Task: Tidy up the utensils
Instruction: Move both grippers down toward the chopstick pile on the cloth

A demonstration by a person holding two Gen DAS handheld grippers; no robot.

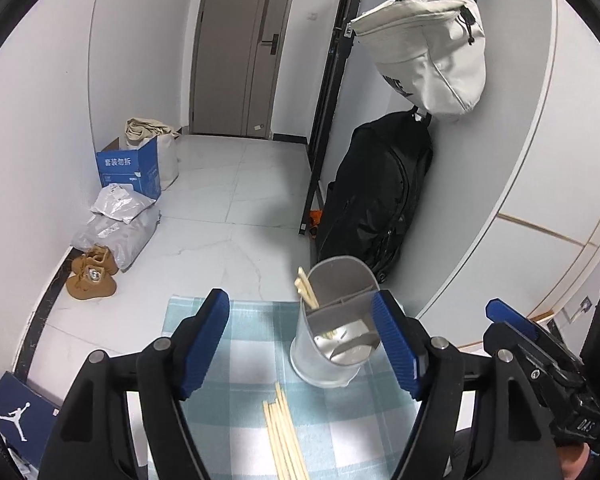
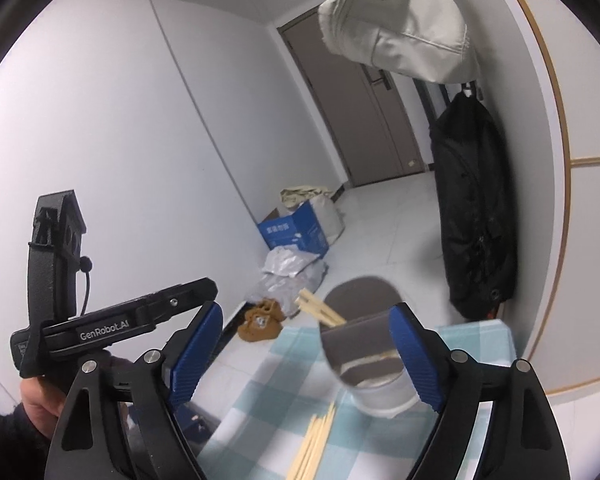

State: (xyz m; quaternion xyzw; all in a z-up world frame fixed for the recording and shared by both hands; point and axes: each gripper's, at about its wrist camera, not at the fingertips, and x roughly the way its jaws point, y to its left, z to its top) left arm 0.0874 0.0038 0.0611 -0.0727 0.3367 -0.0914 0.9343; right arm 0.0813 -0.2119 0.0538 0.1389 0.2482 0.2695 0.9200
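Chopsticks (image 1: 286,436) loose on checked cloth (image 1: 340,420) beside grey holder (image 1: 334,320), two more (image 1: 307,288) standing inside it, left gripper (image 1: 300,344) spread wide over cloth, right gripper (image 2: 304,356) spread too, both empty.

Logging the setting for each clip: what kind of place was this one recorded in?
Most likely a home entryway. A closed door stands at the far end of a tiled floor, bags hang on the wall, and brown shoes and parcels sit by the wall. The chopsticks lie on a checked cloth.
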